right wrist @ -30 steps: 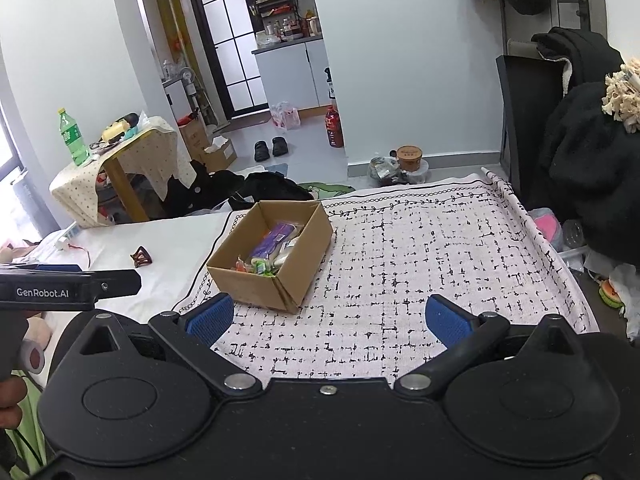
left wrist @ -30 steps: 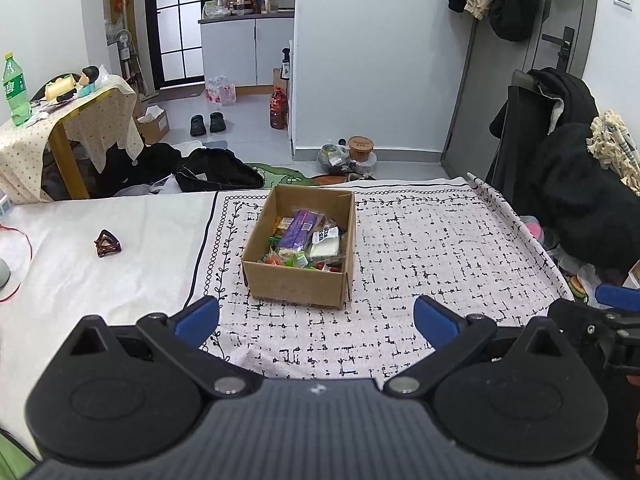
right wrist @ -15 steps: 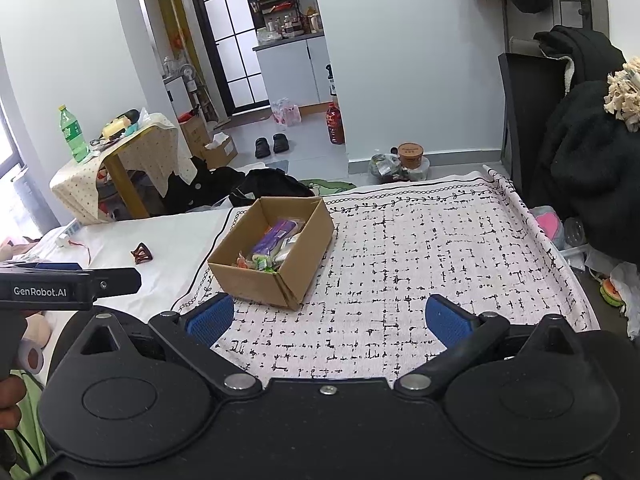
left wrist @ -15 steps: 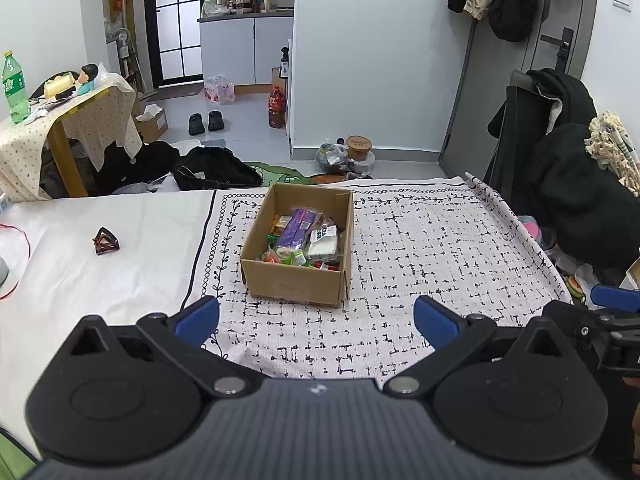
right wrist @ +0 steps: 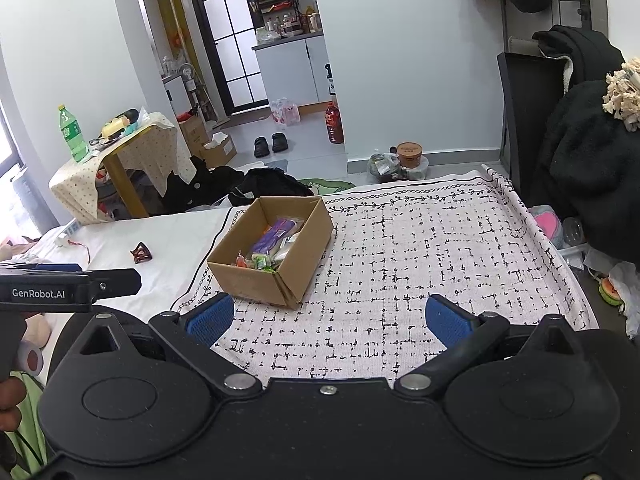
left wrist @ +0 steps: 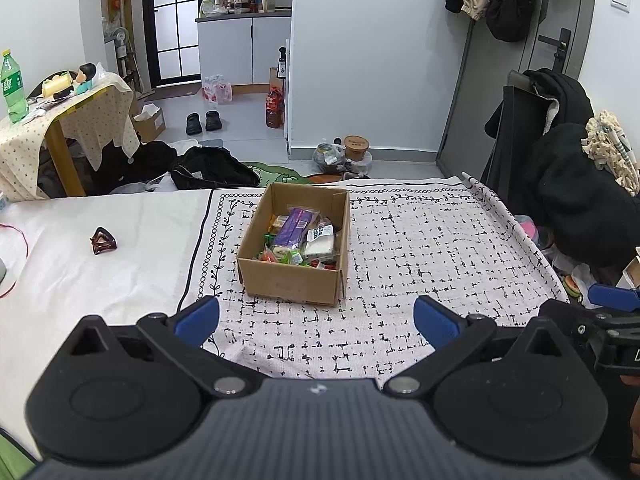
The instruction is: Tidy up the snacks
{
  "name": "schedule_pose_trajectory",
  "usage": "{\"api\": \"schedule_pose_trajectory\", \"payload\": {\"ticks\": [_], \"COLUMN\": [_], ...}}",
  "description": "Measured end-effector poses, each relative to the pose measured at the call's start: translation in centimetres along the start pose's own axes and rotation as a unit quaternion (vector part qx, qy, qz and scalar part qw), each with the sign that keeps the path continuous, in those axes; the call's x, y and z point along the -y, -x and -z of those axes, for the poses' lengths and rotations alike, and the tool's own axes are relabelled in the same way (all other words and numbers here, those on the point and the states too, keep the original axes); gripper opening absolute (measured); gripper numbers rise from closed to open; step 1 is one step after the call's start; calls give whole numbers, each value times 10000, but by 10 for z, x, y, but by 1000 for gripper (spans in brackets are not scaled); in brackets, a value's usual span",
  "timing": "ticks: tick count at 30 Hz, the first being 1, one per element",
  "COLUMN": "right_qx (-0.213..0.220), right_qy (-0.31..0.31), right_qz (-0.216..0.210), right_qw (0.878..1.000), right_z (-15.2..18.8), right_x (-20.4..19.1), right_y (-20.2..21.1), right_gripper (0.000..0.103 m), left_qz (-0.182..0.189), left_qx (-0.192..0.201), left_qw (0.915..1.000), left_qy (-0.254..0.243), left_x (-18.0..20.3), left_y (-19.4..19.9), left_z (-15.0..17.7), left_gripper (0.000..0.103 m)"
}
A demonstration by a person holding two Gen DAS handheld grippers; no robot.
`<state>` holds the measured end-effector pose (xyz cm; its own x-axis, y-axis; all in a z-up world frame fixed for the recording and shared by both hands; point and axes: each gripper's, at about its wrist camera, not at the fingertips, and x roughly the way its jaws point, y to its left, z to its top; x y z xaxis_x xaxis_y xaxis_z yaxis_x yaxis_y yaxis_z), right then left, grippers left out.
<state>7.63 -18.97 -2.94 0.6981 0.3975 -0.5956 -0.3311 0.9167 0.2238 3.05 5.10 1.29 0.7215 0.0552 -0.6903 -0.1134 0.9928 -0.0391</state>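
Left wrist view: cardboard box [left wrist: 294,246], open-topped, on a white cloth with black dash print [left wrist: 420,248]; landmark for all places below. Inside the box: a purple snack pack [left wrist: 294,226], a white packet [left wrist: 321,241] beside it, small green and red wrapped snacks [left wrist: 294,257] at the near wall. Left tongs [left wrist: 316,318], spread wide, empty, nearer the camera than the box and apart from it. Brown hair claw [left wrist: 103,240], left of the box on the plain white sheet [left wrist: 100,272]. Right wrist view: the same cardboard box [right wrist: 276,250], seen corner-on, snacks [right wrist: 272,242] inside. Right tongs [right wrist: 329,318], spread wide, empty, nearer than the box and to its right. Left gripper body marked GenRobot.AI [right wrist: 68,286], left of the box. Hair claw [right wrist: 141,252], left of the box.
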Motion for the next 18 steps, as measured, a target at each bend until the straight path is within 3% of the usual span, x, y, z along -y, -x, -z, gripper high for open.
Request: {"api": "schedule_pose_trajectory", "payload": {"ticks": [18], "right_qx": [-15], "right_qy": [13], "right_qz": [1], "right_qw": [10000], "right_z": [1], "right_x": [-2], "right_y": [0], "right_gripper": [103], "left_qz": [14], "left_qx": [-6], "left_qw": [10000], "left_qy": [8], "left_x": [1], "left_y": [1], "left_z": [2], "left_gripper": [103]}}
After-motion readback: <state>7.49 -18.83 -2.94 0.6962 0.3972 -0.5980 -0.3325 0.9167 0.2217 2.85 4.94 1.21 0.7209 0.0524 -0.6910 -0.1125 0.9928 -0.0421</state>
